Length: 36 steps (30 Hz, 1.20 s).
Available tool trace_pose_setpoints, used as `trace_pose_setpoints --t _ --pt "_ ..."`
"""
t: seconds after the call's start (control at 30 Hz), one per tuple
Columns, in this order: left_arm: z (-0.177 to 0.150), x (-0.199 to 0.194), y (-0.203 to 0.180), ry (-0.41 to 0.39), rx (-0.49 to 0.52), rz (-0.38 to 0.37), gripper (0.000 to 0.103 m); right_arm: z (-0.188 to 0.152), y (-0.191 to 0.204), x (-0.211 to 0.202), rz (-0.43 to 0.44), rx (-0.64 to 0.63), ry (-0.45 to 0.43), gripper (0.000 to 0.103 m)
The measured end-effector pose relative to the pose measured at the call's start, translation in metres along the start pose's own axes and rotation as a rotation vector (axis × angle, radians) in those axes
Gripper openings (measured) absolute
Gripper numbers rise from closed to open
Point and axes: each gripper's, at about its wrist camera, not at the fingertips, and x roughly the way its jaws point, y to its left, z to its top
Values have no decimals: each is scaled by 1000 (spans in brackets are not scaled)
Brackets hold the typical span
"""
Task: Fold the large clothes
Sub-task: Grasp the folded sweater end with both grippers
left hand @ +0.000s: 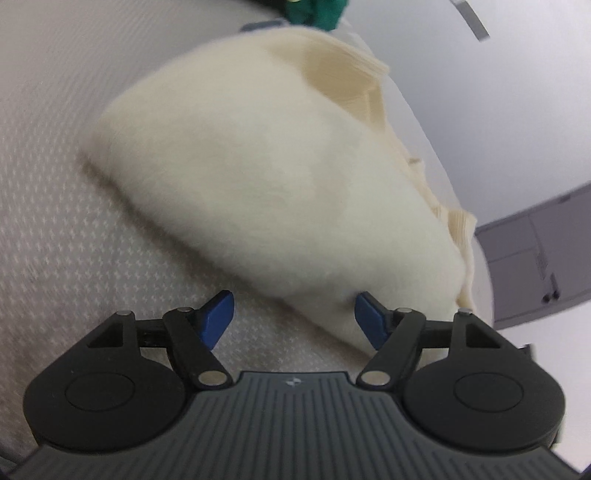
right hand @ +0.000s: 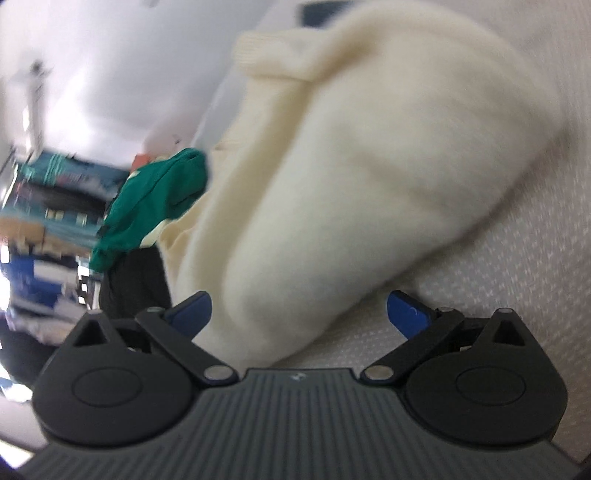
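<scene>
A cream fuzzy sweater point(left hand: 258, 177) lies folded into a thick bundle on a white textured cloth surface point(left hand: 55, 184). Its ribbed edge point(left hand: 351, 74) shows at the far side. My left gripper point(left hand: 293, 314) is open just in front of the bundle's near edge; its right blue pad point(left hand: 369, 317) sits against the fabric, the left one over bare cloth. In the right wrist view the same sweater point(right hand: 351, 177) fills the middle. My right gripper point(right hand: 299, 312) stands wide open, the bundle's near end between its jaws without the pads pressing on it.
A green garment point(right hand: 151, 199) and a dark one point(right hand: 133, 280) lie beside the sweater near the surface's edge; the green one point(left hand: 314, 14) also shows at the top of the left wrist view. A grey cabinet point(left hand: 535, 258) stands beyond the edge. Blurred shelves point(right hand: 48, 206) fill the background.
</scene>
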Motion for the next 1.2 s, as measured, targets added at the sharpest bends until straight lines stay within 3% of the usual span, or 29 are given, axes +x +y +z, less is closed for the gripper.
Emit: trace_pose_setpoints --t 0.1,0.23,0.43,0.63,1.0,1.1,1.2 --pt "4 1 8 5 -51 -26 76 7 -9 4 2 79 -32 103" --pt "6 -10 21 -6 -111 -71 76 15 -2 -7 18 53 -117 103" --pt "4 -22 39 -10 -225 -111 76 11 -8 -27 120 95 -175 103" --pt "6 -24 45 -22 -244 -123 76 13 -13 -45 194 77 -221 103" --pt "5 -19 54 -34 -303 -165 76 9 -32 -26 73 180 -126 100" --pt "6 -21 53 -59 -294 -172 76 11 -32 -31 63 174 -141 101" --pt "8 -28 50 -113 -291 -205 76 16 -31 -44 52 167 -224 100"
